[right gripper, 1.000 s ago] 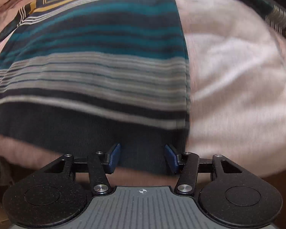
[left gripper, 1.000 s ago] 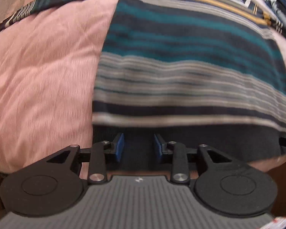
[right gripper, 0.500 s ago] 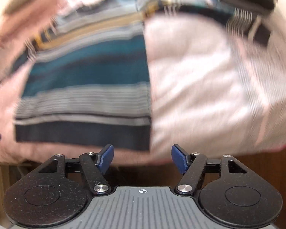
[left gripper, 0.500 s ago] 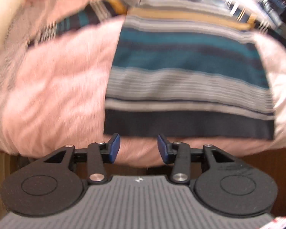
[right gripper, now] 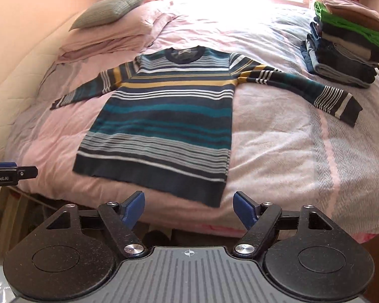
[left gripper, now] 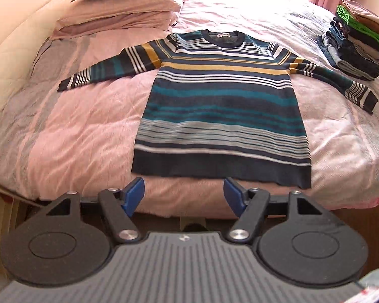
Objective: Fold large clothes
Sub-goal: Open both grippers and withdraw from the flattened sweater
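A striped sweater (left gripper: 222, 111) in navy, teal, grey and yellow lies flat on the pink bed, collar away from me, both sleeves spread out sideways. The right wrist view shows the same sweater (right gripper: 164, 116) left of centre. My left gripper (left gripper: 183, 197) hovers high above the bed's near edge, short of the hem, its jaws opening with nothing between them. My right gripper (right gripper: 189, 209) hangs off the hem's right corner, jaws opening wide and empty. The left gripper's tip (right gripper: 10, 171) shows at the right wrist view's left edge.
A stack of folded clothes (left gripper: 356, 48) stands on the bed at the far right, close to the sweater's right cuff (right gripper: 341, 106). Pillows (left gripper: 118, 7) lie at the far left against a padded headboard. A bright window is behind. The bed frame's dark edge (left gripper: 353, 217) runs below the grippers.
Both grippers let go of the sweater's hem, spread their jaws and rose up and back from the bed. The whole sweater has come into view.
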